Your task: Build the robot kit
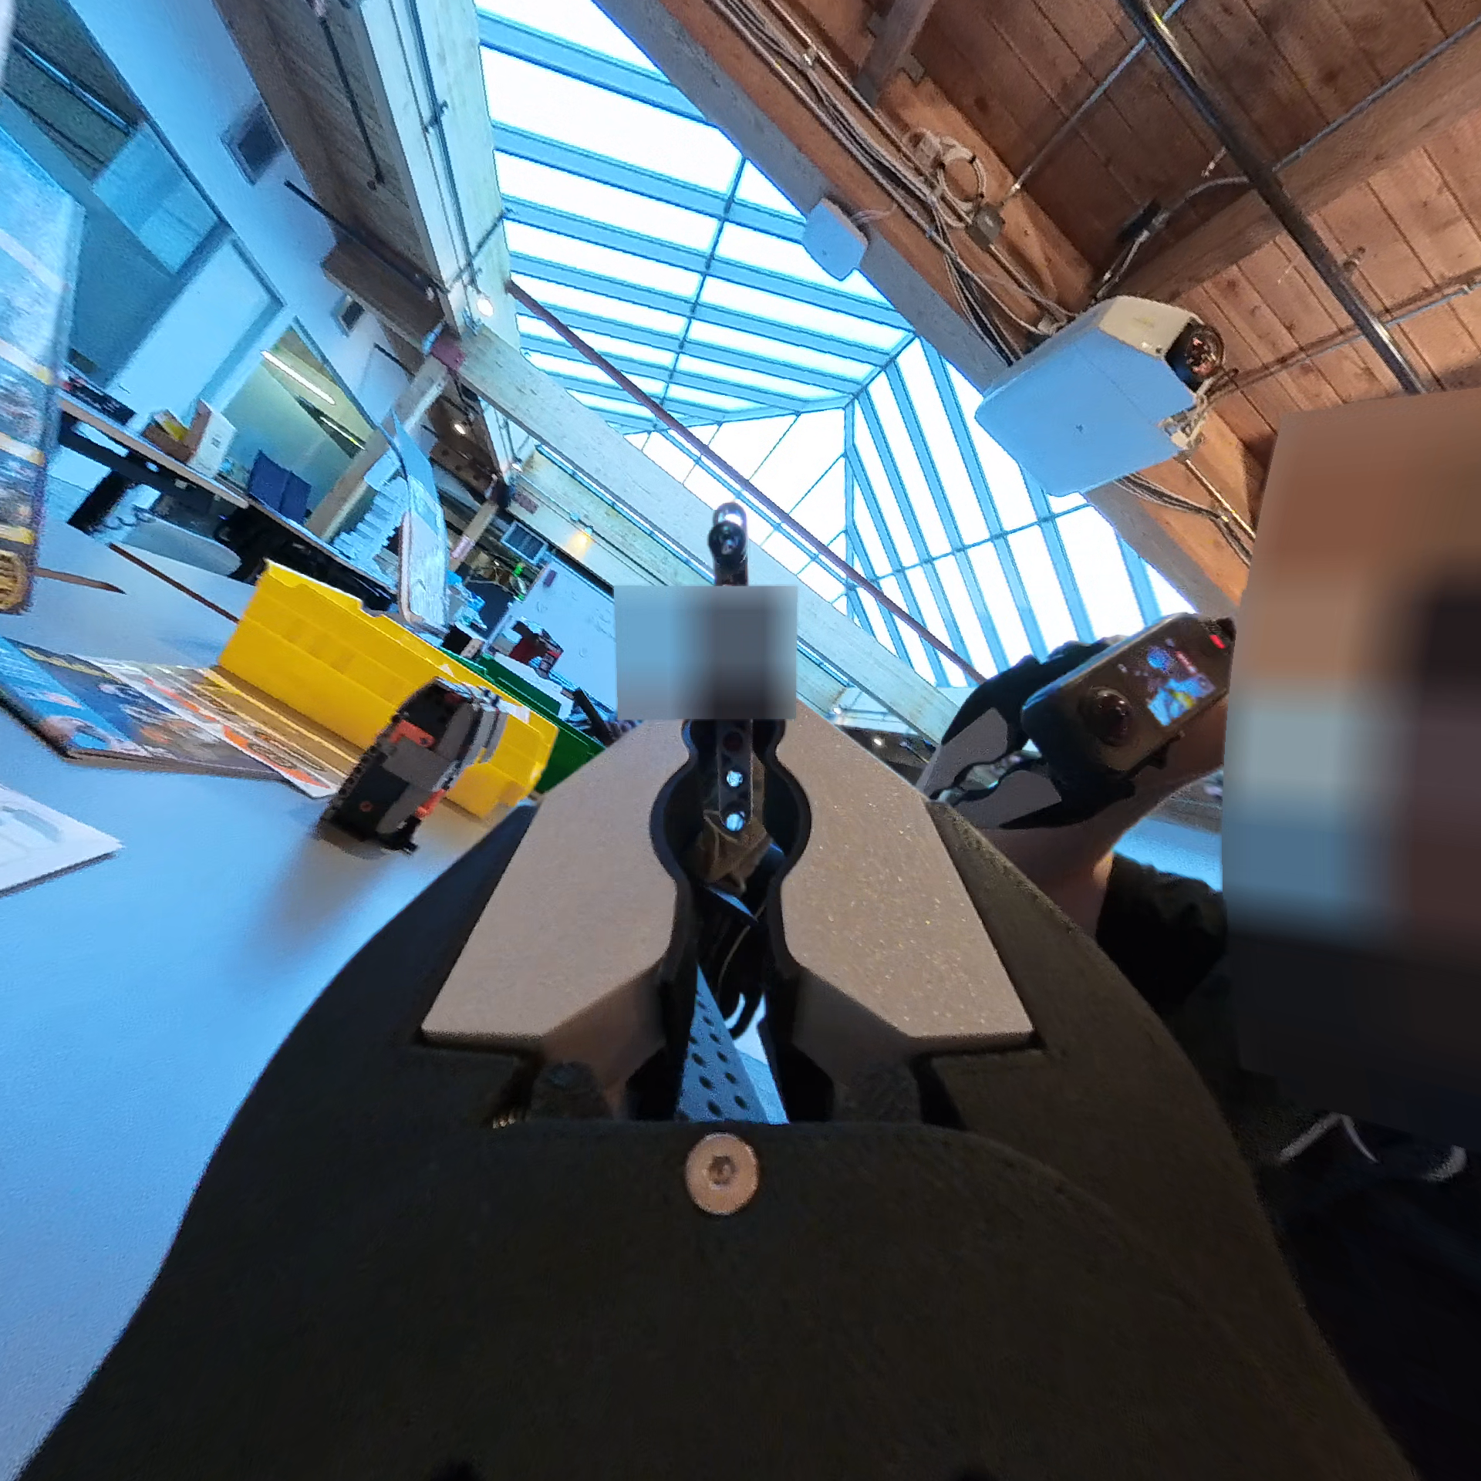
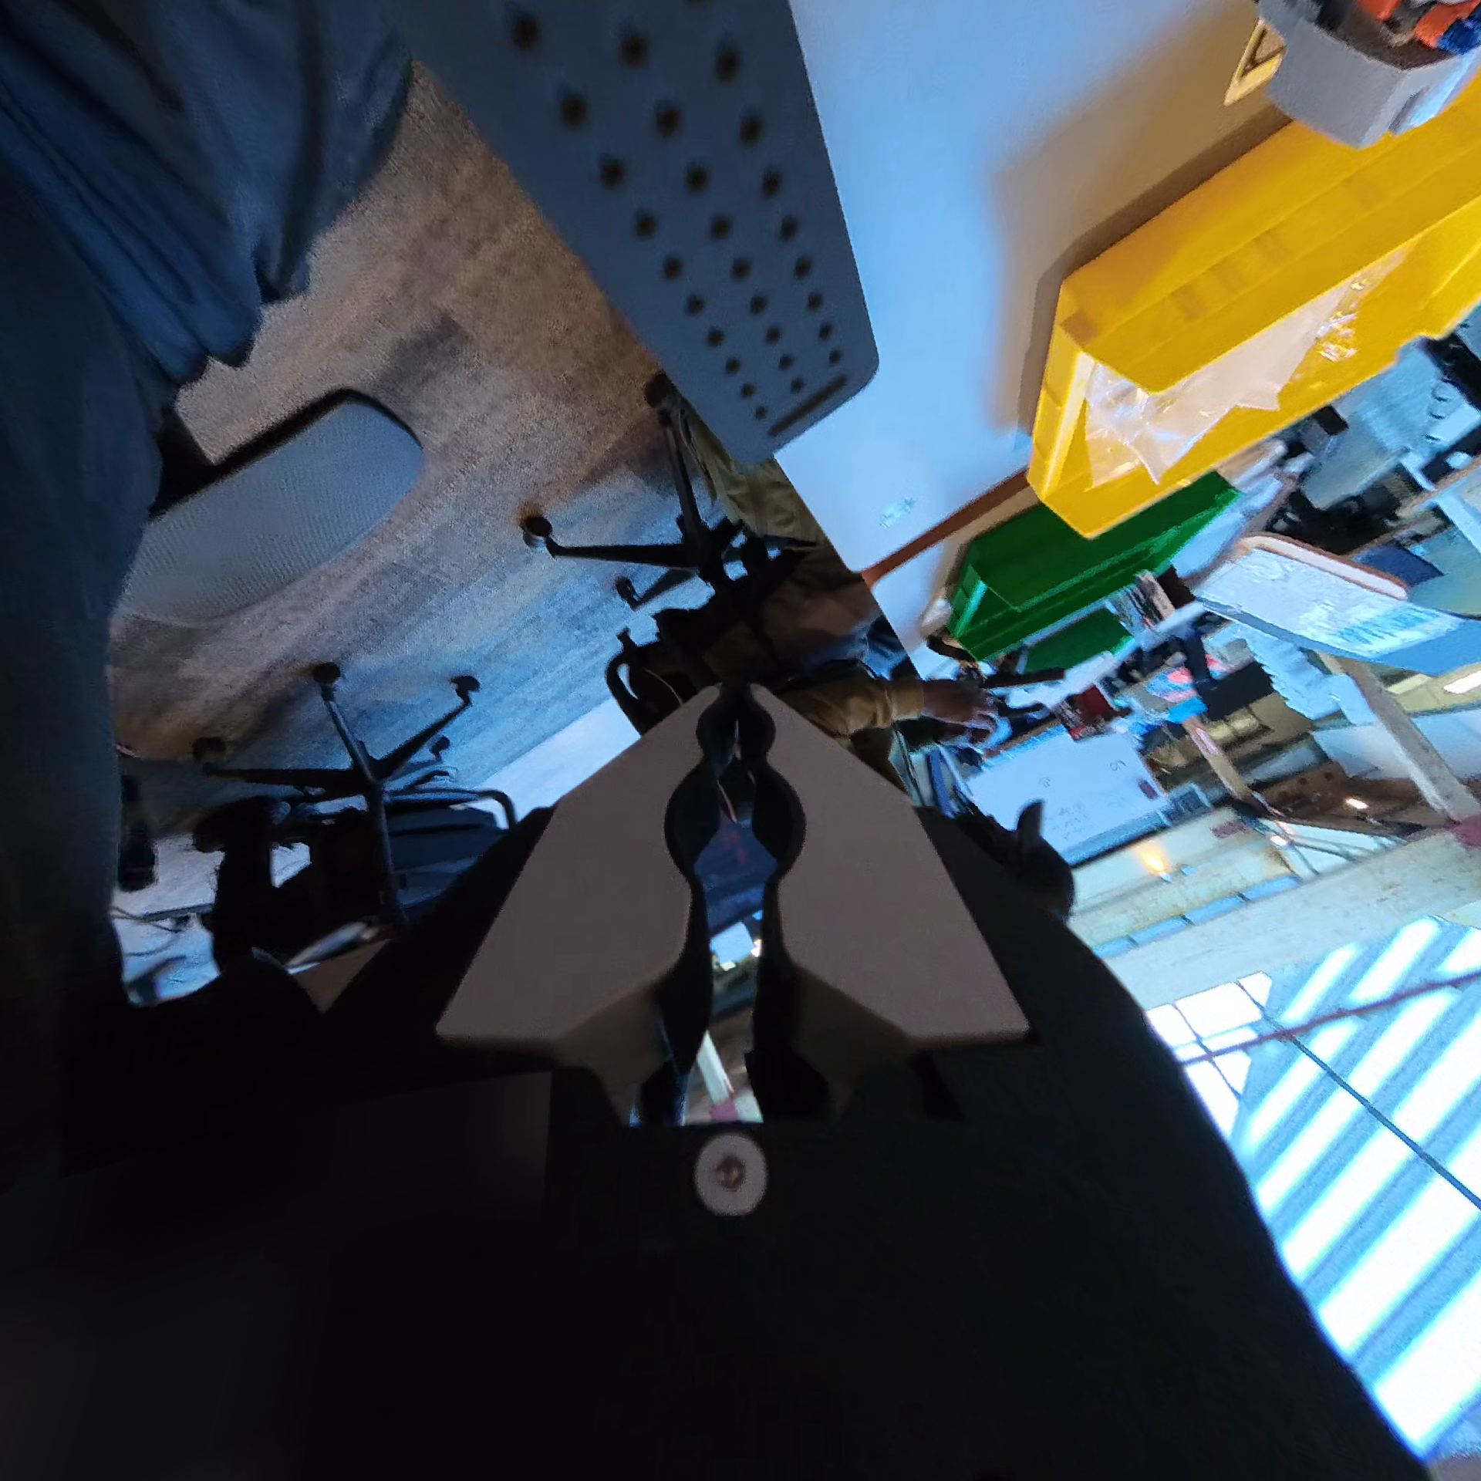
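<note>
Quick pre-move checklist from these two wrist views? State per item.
1. Left claw shut on the black perforated beam: ok.
2. Beam straight along the claw, tip raised off the white table: ok.
3. Right claw shut and empty: ok.
4. Right claw apart from the left, seen off to the side: ok.
5. Grey and orange model resting by the yellow bin, untouched: ok.
6. Right view steady: not ok, blurred and rolled.

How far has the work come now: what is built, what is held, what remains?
Built: a partly assembled grey, black and orange brick model stands on the white table beside the yellow plastic bin. Held: the left gripper is shut on a thin black holed beam, apart from the model. The right gripper is shut, seemingly empty. Remaining: the beam is not attached.
</note>
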